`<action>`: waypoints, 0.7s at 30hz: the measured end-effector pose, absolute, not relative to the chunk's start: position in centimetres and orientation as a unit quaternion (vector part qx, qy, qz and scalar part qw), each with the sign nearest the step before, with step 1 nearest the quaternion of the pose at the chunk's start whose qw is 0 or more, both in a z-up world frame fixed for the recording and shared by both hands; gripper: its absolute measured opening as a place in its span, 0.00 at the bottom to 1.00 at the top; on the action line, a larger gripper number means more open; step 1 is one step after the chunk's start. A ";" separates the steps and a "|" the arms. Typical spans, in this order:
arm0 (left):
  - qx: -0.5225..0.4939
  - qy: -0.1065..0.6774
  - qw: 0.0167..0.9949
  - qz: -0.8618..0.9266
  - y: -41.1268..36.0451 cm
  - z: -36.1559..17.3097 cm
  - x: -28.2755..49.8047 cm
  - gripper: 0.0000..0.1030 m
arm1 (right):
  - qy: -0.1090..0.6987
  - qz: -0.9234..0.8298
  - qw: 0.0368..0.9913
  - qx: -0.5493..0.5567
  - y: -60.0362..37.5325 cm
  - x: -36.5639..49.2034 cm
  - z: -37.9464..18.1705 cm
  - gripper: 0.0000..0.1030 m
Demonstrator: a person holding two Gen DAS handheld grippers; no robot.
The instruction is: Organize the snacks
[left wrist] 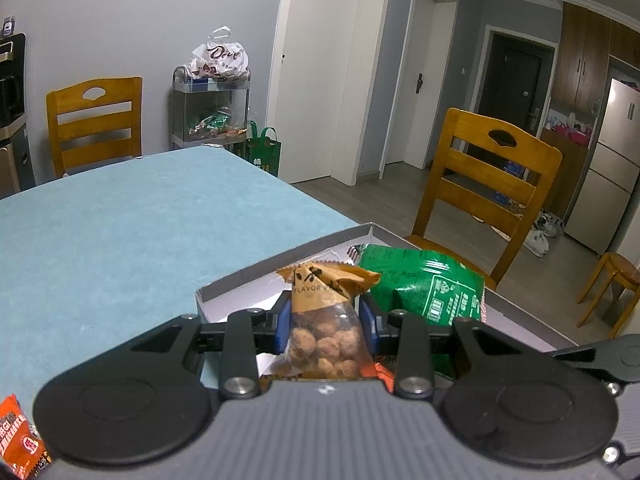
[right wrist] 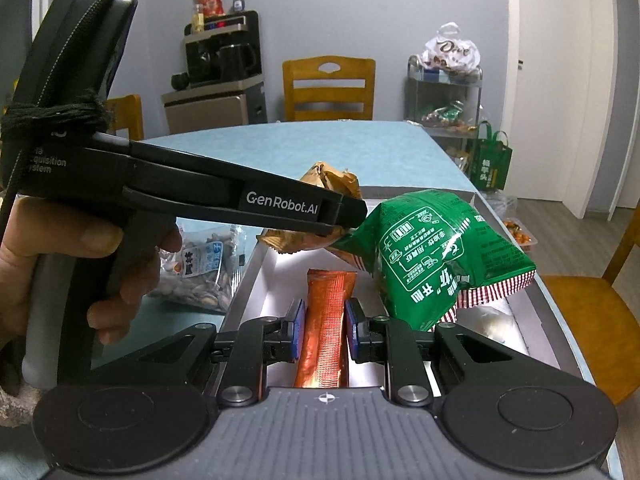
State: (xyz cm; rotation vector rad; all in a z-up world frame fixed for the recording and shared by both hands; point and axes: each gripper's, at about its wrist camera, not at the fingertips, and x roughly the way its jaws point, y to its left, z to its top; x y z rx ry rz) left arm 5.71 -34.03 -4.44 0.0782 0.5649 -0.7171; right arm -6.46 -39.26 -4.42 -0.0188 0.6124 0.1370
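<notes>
My left gripper (left wrist: pixel 325 322) is shut on a brown-topped clear bag of round nut snacks (left wrist: pixel 326 332) and holds it over a shallow grey box (left wrist: pixel 280 258). A green snack bag (left wrist: pixel 424 284) lies in the box to the right. In the right wrist view my right gripper (right wrist: pixel 322 328) is shut on an orange stick packet (right wrist: pixel 325 320) over the same box (right wrist: pixel 250 272). The left gripper's body (right wrist: pixel 280 204) crosses that view with the nut bag (right wrist: pixel 332 178) in its tip, touching the green bag (right wrist: pixel 436 256).
A clear bag of pistachios (right wrist: pixel 204 268) lies on the blue tablecloth (left wrist: pixel 140 216) left of the box. An orange packet (left wrist: pixel 20 440) lies at the near left. Wooden chairs (left wrist: pixel 484 184) stand around the table. A snack tray (right wrist: pixel 518 236) sits at the right edge.
</notes>
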 end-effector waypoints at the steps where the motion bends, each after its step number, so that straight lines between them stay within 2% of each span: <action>1: 0.037 0.273 0.897 -0.346 -34.0 -4.5 5.7 0.32 | 0.302 0.067 0.951 -0.010 -39.3 -6.5 -4.4 0.23; 8: 0.034 0.275 0.896 -0.348 -33.9 -4.3 5.6 0.32 | 0.302 0.066 0.951 -0.007 -39.3 -6.5 -4.5 0.23; 15: 0.030 0.274 0.897 -0.345 -33.4 -4.1 5.5 0.36 | 0.300 0.063 0.952 -0.004 -39.2 -6.6 -4.4 0.23; 21: 0.022 0.273 0.900 -0.339 -32.7 -3.8 5.3 0.47 | 0.299 0.063 0.952 -0.005 -39.0 -6.8 -4.3 0.25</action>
